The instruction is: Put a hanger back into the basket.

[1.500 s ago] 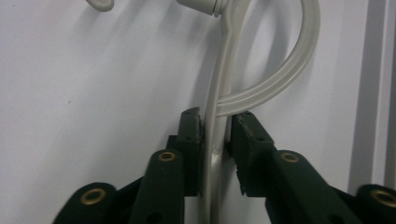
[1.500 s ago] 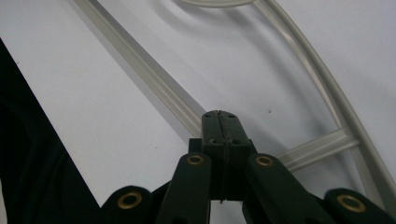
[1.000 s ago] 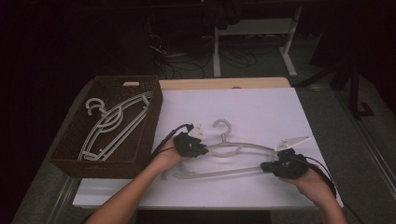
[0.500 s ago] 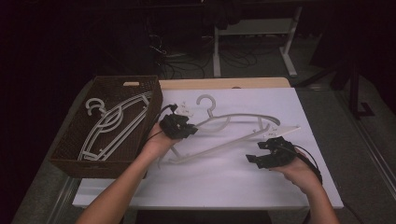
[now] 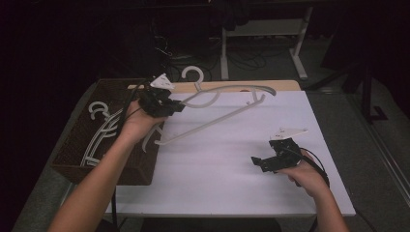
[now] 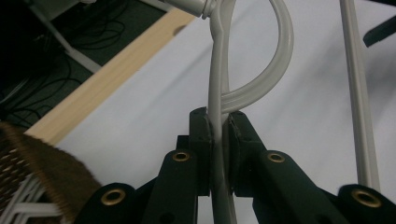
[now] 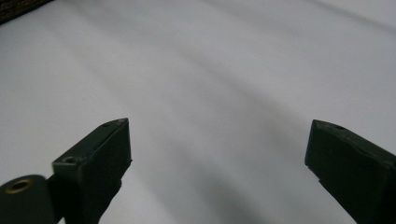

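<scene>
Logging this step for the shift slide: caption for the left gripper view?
Left tool shut on a white hanger above the white table.

White plastic hanger (image 5: 220,108), lifted clear of the table, tilted, hook uppermost at the far edge, thin bar slanting down toward the basket. Pinched at one shoulder end; shoulder arcs rightward, free.

White hanger (image 5: 227,104), brown woven basket (image 5: 77,159), black tongs (image 5: 174,106), white table (image 5: 232,169)
</scene>
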Demonstrator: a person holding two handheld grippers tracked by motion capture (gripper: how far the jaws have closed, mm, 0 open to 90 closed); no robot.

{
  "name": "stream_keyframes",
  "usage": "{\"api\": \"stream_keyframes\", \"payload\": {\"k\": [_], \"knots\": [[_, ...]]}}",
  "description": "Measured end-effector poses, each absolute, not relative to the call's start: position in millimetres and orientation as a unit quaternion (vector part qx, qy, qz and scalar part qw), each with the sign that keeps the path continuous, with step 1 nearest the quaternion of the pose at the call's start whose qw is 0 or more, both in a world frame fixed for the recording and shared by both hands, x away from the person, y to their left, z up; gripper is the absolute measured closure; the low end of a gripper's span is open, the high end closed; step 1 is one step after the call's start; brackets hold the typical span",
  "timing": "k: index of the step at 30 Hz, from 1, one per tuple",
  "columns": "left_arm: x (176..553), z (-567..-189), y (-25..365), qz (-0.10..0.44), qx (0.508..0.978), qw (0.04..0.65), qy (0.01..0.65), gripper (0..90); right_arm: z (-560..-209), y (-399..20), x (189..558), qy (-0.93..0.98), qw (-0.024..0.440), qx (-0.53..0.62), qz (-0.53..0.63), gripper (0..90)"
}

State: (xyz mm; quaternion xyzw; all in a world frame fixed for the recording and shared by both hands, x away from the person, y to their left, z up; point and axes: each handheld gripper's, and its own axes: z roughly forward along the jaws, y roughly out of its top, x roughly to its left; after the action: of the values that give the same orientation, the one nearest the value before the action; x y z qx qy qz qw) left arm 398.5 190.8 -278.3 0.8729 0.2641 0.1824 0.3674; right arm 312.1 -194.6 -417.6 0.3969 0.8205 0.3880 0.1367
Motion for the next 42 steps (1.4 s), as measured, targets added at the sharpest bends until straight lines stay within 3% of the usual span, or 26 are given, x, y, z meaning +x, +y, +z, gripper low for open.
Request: {"api": "stream_keyframes", "payload": {"k": [17,42], "knots": [[403,-245,290,0.247,0.843,0.353,0.322,81.7,-418,-207,310,0.810,0.148,0.409,0.392,4.9],[386,-272,440,0.275,0.807,0.283,0.440,81.8,-417,-207,309,0.813,0.153,0.411,0.382,4.9]]}}
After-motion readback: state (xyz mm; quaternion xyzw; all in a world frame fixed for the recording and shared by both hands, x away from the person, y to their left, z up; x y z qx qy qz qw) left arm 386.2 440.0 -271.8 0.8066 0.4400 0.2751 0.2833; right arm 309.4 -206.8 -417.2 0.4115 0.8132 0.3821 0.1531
